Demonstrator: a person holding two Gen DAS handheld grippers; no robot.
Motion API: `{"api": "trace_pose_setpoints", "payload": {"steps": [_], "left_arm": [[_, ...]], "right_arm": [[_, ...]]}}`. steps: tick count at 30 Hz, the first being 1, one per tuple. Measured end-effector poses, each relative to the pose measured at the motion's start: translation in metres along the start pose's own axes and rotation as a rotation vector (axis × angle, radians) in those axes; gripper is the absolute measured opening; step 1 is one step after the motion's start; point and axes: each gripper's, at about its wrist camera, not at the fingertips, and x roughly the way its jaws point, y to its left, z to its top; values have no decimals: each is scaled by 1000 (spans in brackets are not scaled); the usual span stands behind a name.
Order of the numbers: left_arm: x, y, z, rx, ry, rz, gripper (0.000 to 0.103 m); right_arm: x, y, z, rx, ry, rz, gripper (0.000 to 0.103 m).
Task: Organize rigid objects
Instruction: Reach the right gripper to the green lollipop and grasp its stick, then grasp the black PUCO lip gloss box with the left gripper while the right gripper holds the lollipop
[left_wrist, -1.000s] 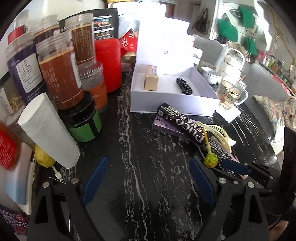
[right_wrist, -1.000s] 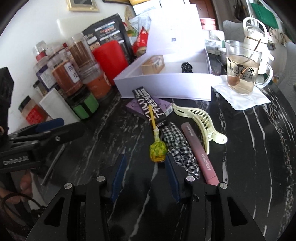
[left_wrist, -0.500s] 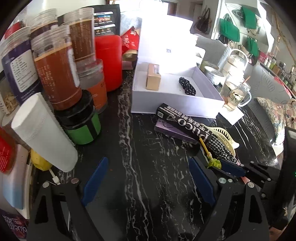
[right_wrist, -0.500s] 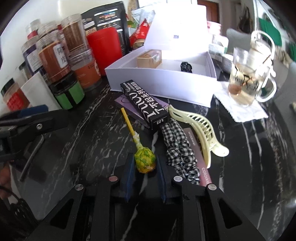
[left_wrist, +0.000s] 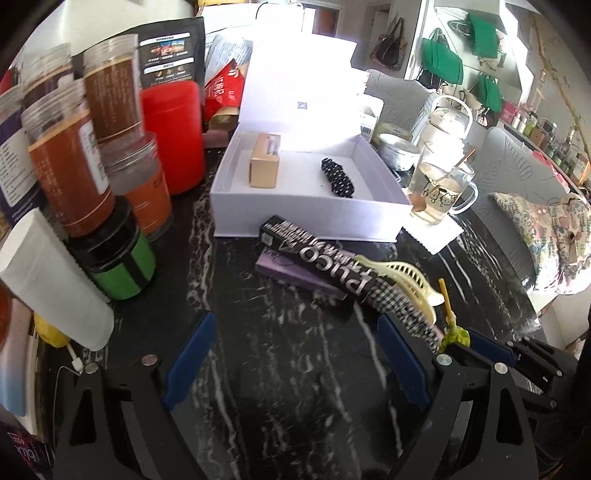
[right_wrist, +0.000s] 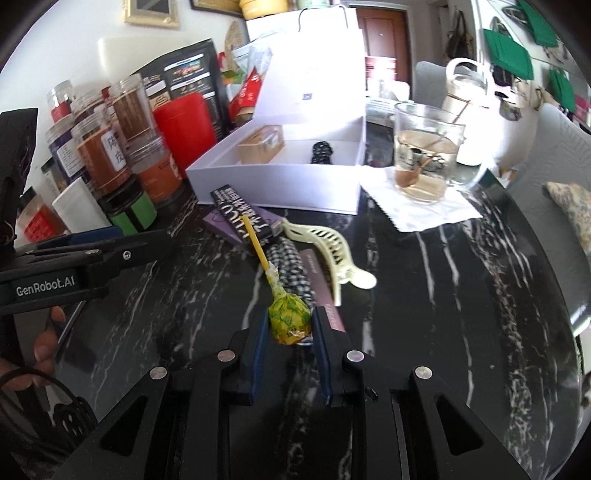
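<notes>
1. Your right gripper (right_wrist: 290, 328) pinched the yellow-green wrapped lollipop (right_wrist: 287, 316), just above the black marble table (right_wrist: 424, 314).
2. Your left gripper (left_wrist: 295, 354) stood spread, empty.
3. The open white box (right_wrist: 280, 184) sat far behind.

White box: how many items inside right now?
2 in the white box: a tan carton toward its left, a black beaded piece right of it. Near wall may hide more.

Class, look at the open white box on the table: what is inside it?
Inside the white box lie a small tan carton and a black beaded item. The near wall hides the floor strip just behind it.
</notes>
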Motion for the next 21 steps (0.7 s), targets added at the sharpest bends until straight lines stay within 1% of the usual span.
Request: {"api": "trace_pose_setpoints", "payload": {"steps": [5, 9, 14, 18, 21], "left_arm": [[13, -10, 11, -21, 8, 22, 90], [29, -11, 24, -67, 13, 46, 90], [49, -14, 35, -86, 2, 109, 90], [67, -19, 41, -89, 15, 139, 90], [82, -20, 43, -92, 47, 151, 90]], "right_arm": [[-4, -17, 0, 32, -8, -15, 23], [-7, -30, 0, 50, -26, -24, 23], [-2, -41, 2, 62, -26, -28, 23], [2, -46, 4, 66, -35, -23, 23], [4, -48, 6, 68, -33, -24, 23]]}}
